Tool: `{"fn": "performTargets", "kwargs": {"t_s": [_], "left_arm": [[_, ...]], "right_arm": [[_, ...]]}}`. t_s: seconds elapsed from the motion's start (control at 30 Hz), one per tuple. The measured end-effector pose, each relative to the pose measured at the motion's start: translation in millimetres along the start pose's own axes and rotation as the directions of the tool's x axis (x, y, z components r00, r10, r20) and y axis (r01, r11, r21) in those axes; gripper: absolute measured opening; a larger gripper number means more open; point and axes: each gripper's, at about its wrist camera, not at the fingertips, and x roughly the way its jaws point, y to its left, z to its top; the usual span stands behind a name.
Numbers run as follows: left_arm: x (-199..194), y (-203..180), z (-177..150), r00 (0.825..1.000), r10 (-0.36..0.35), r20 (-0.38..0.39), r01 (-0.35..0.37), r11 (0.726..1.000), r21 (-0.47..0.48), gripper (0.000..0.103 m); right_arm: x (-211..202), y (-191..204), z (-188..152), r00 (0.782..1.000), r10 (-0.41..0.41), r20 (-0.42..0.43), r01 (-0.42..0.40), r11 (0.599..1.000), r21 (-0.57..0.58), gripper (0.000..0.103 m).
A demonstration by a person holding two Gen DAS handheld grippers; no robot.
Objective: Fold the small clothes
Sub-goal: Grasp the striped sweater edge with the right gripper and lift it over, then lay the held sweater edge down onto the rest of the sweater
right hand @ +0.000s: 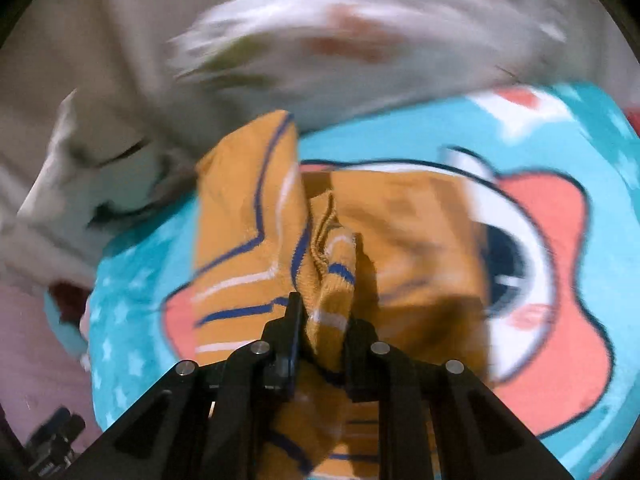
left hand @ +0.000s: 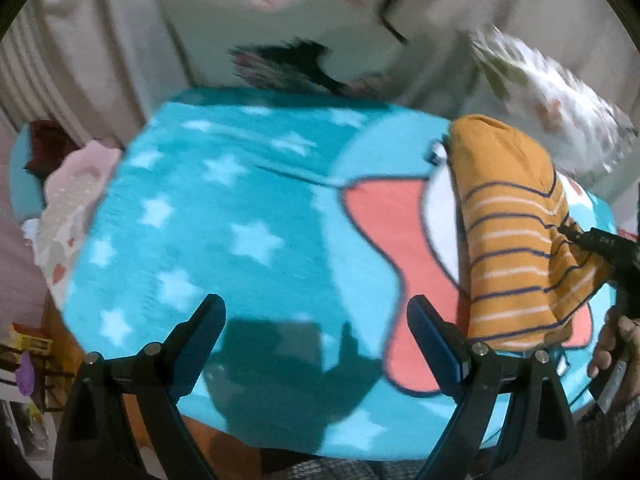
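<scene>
A small mustard-orange garment with navy and white stripes (left hand: 512, 236) lies partly folded on the right side of a turquoise star-print blanket (left hand: 224, 216). My right gripper (right hand: 325, 312) is shut on a bunched striped edge of the garment (right hand: 332, 280) and lifts it off the blanket; it shows in the left wrist view (left hand: 600, 240) at the garment's right side. My left gripper (left hand: 316, 312) is open and empty above the blanket, left of the garment.
A pile of pale clothes (left hand: 68, 208) lies at the blanket's left edge. A white floral cloth (left hand: 552, 96) lies behind the garment. A cream pillow (left hand: 288, 12) is at the back. Orange floor (left hand: 224, 448) shows below the blanket's near edge.
</scene>
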Motion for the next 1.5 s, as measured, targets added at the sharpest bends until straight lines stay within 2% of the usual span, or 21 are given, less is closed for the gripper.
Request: {"fn": "performTargets", "kwargs": {"t_s": [0.1,0.17,0.23,0.3,0.37,0.47,0.53,0.6,0.7,0.73,0.8,0.87,0.9,0.97,1.03,1.07,1.13,1.23,1.27,1.4,1.5], "left_arm": [[14.3,-29.7,-12.1,0.999,-0.023,-0.027,0.024,0.999,0.022,0.091],[20.6,-46.6,-18.4,0.999,-0.025,-0.04,0.026,0.999,0.032,0.091],[24.6,-60.6,-22.8,0.998,-0.04,-0.045,0.041,0.998,0.038,0.091],[27.7,-71.3,-26.2,0.997,-0.05,-0.054,0.052,0.998,0.04,0.091],[29.3,-77.2,-28.5,0.997,-0.052,-0.058,0.054,0.998,0.033,0.091],[29.0,-83.3,-30.9,0.998,-0.039,-0.054,0.04,0.999,0.025,0.091],[27.1,-85.6,-31.1,0.999,-0.03,-0.045,0.031,0.999,0.022,0.091],[25.6,-89.0,-29.5,0.999,-0.018,-0.033,0.018,1.0,0.025,0.091],[24.4,-96.5,-27.6,1.0,-0.005,-0.021,0.006,0.999,0.032,0.091],[24.0,-99.0,-27.3,1.0,-0.003,-0.018,0.004,0.999,0.036,0.091],[22.9,-106.7,-26.9,1.0,0.001,-0.014,0.0,0.999,0.05,0.091],[20.8,-112.2,-27.6,1.0,-0.005,-0.011,0.006,0.998,0.061,0.091],[20.1,-114.5,-27.9,1.0,-0.008,-0.008,0.009,0.998,0.064,0.091],[22.6,-116.8,-28.3,1.0,-0.013,-0.012,0.014,0.998,0.064,0.091],[30.2,-119.5,-28.7,1.0,-0.017,-0.023,0.019,0.998,0.064,0.091],[35.9,-122.0,-29.0,0.999,-0.019,-0.028,0.021,0.998,0.067,0.091],[47.9,-127.7,-30.1,0.999,-0.013,-0.047,0.017,0.997,0.078,0.091],[61.3,-136.5,-34.1,0.997,-0.034,-0.073,0.041,0.995,0.09,0.091],[65.1,-139.7,-36.0,0.997,-0.03,-0.074,0.037,0.994,0.1,0.091],[83.8,-152.8,-46.6,0.995,-0.015,-0.099,0.029,0.99,0.14,0.091],[99.2,-160.4,-54.8,0.993,0.012,-0.116,0.007,0.987,0.159,0.091]], "right_arm": [[7.3,-51.0,-1.8,1.0,-0.011,-0.022,0.013,0.998,0.066,0.017],[9.8,-73.1,-1.2,0.999,0.02,-0.029,-0.017,0.995,0.097,0.008],[8.0,-82.8,1.0,1.0,-0.002,-0.022,0.004,0.995,0.097,0.006],[6.2,-91.7,2.8,0.998,0.057,-0.026,-0.053,0.991,0.124,0.005],[2.6,-88.7,6.3,0.994,0.104,-0.03,-0.101,0.991,0.085,0.006],[-9.3,-85.1,10.1,0.995,0.104,0.006,-0.105,0.993,0.05,0.009],[-16.7,-87.2,14.4,0.987,0.155,0.031,-0.157,0.986,0.06,0.019],[-16.5,-85.8,16.3,0.981,0.19,0.045,-0.193,0.978,0.076,0.048],[0.8,-75.7,21.8,0.983,0.186,-0.012,-0.185,0.981,0.051,0.056],[10.4,-71.5,21.4,0.983,0.177,-0.042,-0.176,0.984,0.034,0.056],[29.7,-62.0,17.3,0.974,0.198,-0.109,-0.2,0.98,-0.005,0.029],[26.9,-59.1,15.2,0.971,0.21,-0.112,-0.215,0.976,-0.034,0.024],[17.5,-61.1,16.6,0.973,0.209,-0.096,-0.213,0.976,-0.04,0.015],[-1.7,-71.2,20.4,0.98,0.192,-0.058,-0.194,0.98,-0.035,0.014],[-4.1,-80.8,22.2,0.991,0.121,-0.048,-0.123,0.992,-0.039,0.014],[3.3,-83.4,22.4,0.996,0.068,-0.06,-0.071,0.996,-0.055,0.014],[17.8,-84.0,19.3,0.995,0.025,-0.094,-0.032,0.997,-0.075,0.014],[22.5,-77.3,17.8,0.995,-0.025,-0.097,0.013,0.992,-0.129,0.021],[15.7,-74.8,21.1,0.995,-0.041,-0.095,0.028,0.99,-0.138,0.028],[-31.7,-72.6,25.6,1.0,-0.023,0.003,0.023,0.991,-0.135,0.029],[-54.3,-69.3,16.2,0.999,0.042,0.031,-0.037,0.991,-0.132,0.029]]}}
